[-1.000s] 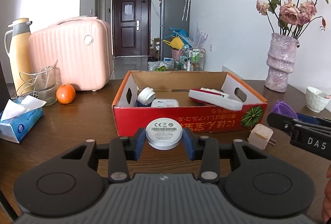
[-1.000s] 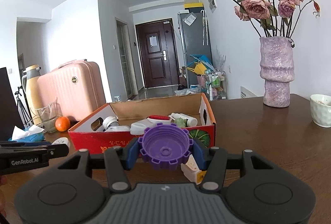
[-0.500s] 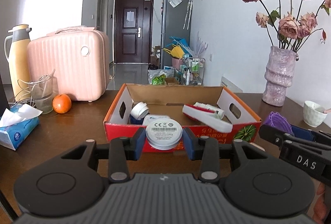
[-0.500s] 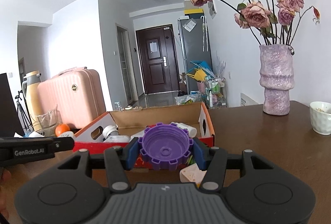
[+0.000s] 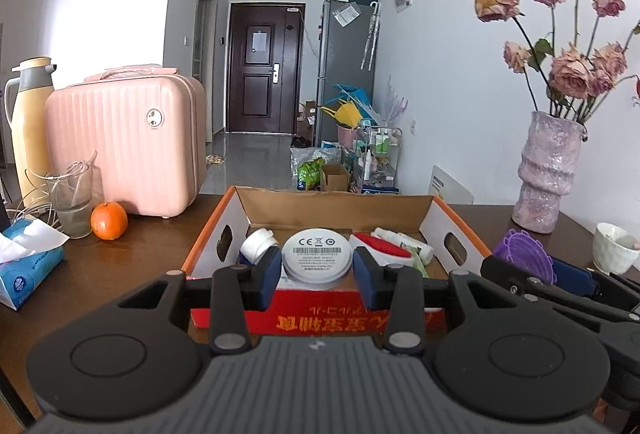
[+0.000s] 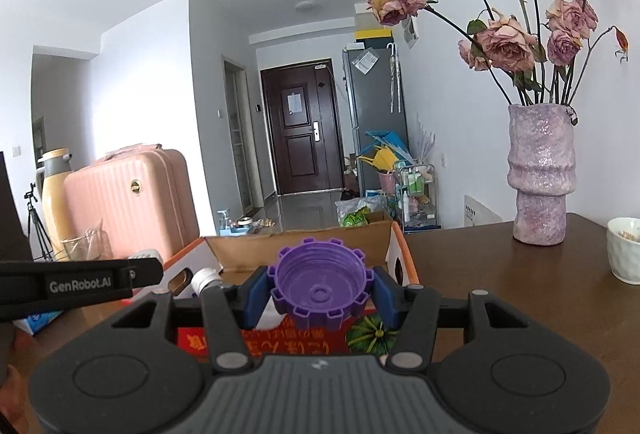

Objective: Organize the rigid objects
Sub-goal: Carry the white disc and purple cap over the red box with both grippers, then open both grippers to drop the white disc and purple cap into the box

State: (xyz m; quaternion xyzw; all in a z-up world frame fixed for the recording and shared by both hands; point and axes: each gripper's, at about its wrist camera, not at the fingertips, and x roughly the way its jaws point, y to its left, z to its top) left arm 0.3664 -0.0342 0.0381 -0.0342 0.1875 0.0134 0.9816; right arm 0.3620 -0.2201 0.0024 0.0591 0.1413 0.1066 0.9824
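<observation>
Both loads sit just short of the cardboard box (image 5: 308, 308) at 12 o'clock: left gripper (image 5: 317, 271) clamped on the white round puck (image 5: 317, 260), right gripper (image 6: 320, 296) pinching the purple toothed cap (image 6: 320, 284), neither clearly closer.

Black claw (image 5: 317, 266) bodies, blue pads (image 5: 269, 276), white "GenRobot.AI" lettering.

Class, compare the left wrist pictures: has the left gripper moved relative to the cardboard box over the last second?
Yes. The left gripper, shut on the white disc, has risen and advanced toward the cardboard box; the disc now shows above the box's front wall.
</observation>
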